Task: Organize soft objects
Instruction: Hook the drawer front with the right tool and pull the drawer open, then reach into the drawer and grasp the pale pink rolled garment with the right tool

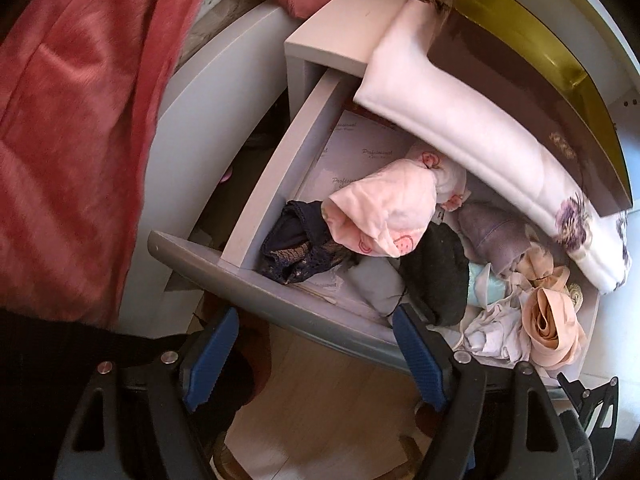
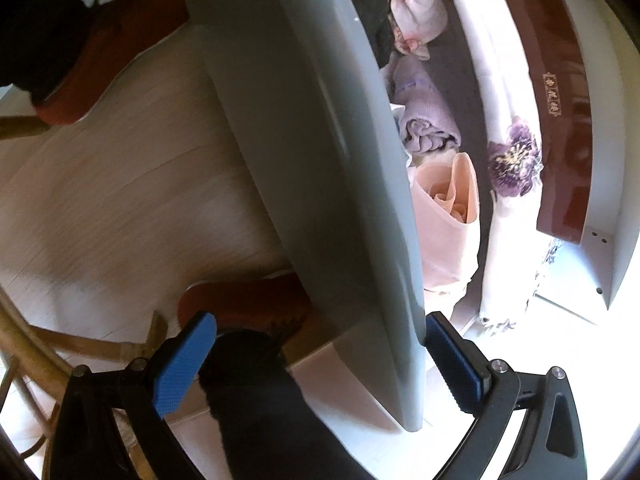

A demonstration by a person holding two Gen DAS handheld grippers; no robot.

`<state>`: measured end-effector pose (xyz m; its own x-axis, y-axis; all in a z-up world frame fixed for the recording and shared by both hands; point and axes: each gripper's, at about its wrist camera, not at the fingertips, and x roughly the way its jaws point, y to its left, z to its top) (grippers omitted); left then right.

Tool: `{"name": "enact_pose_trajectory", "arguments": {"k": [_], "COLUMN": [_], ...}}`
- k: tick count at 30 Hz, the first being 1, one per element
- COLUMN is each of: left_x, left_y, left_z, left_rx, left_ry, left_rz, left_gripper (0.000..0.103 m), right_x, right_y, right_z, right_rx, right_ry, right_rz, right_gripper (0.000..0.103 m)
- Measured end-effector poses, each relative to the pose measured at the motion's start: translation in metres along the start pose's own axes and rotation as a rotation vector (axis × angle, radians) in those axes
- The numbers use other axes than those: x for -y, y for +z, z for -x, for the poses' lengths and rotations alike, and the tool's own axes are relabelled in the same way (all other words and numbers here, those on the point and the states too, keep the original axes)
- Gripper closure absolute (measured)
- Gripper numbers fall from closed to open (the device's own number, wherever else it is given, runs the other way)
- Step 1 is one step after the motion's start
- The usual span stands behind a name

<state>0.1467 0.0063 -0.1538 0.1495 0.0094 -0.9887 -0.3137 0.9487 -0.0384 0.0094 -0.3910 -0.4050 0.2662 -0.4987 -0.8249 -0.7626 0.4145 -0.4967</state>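
An open grey drawer [image 1: 224, 276] holds several soft items: a pink printed roll [image 1: 380, 212], a navy lace garment [image 1: 296, 248], a black sock [image 1: 436, 276], a lilac cloth [image 1: 492, 236] and a peach roll [image 1: 552, 320]. My left gripper [image 1: 314, 316] hangs open above the drawer's front edge, pointing down, with nothing between its pads. In the right wrist view my right gripper [image 2: 320, 320] is open, and the end of the drawer front [image 2: 320, 140] stands between its fingers. The right pad [image 2: 452, 364] is close to the panel, the left one well apart. The lilac cloth [image 2: 424, 112] and peach roll [image 2: 448, 216] show behind the panel.
A folded white cloth with purple flowers [image 1: 480, 120] lies across the drawer's back, under a brown and gold box [image 1: 520, 40]. Pink fleece fabric [image 1: 72, 140] fills the left. A person's dark-clad leg [image 2: 260, 400] and red slipper [image 2: 248, 304] stand on the pale wood floor [image 2: 120, 180] by a rattan frame [image 2: 40, 340].
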Motion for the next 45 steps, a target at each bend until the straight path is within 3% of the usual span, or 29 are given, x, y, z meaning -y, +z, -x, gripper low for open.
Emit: {"name": "enact_pose_trajectory", "arguments": {"k": [5, 6, 10, 13, 17, 25, 29, 40, 45], "left_x": [0.001, 0.002, 0.005, 0.011, 0.019, 0.058, 0.07, 0.075, 0.069], "left_y": [0.002, 0.022, 0.029, 0.034, 0.043, 0.058, 0.071, 0.077, 0.07], "left_z": [0.003, -0.002, -0.011, -0.009, -0.009, 0.007, 0.015, 0.009, 0.015], "left_rx": [-0.02, -0.026, -0.033, -0.04, -0.043, 0.025, 0.068, 0.087, 0.146], "left_ry": [0.009, 0.01, 0.026, 0.04, 0.045, 0.018, -0.002, -0.051, -0.057], "left_rz": [-0.005, -0.007, -0.02, -0.032, -0.049, -0.153, -0.172, -0.173, -0.168], "left_gripper": [0.022, 0.022, 0.022, 0.022, 0.022, 0.022, 0.022, 0.022, 0.022], "right_x": [0.001, -0.002, 0.008, 0.031, 0.043, 0.065, 0.078, 0.116, 0.14], "right_y": [0.004, 0.001, 0.002, 0.006, 0.01, 0.02, 0.023, 0.032, 0.04], "right_z": [-0.004, -0.012, -0.005, 0.015, 0.013, 0.031, 0.06, 0.09, 0.108], "right_rx": [-0.034, -0.039, -0.06, -0.064, -0.057, -0.035, -0.021, -0.015, 0.014], "right_ry": [0.054, 0.06, 0.082, 0.11, 0.128, 0.146, 0.158, 0.198, 0.281], "right_rz": [0.011, 0.013, 0.022, 0.025, 0.023, 0.002, -0.006, -0.026, -0.097], "right_gripper": [0.0, 0.0, 0.0, 0.0, 0.0, 0.0, 0.0, 0.0, 0.0]}}
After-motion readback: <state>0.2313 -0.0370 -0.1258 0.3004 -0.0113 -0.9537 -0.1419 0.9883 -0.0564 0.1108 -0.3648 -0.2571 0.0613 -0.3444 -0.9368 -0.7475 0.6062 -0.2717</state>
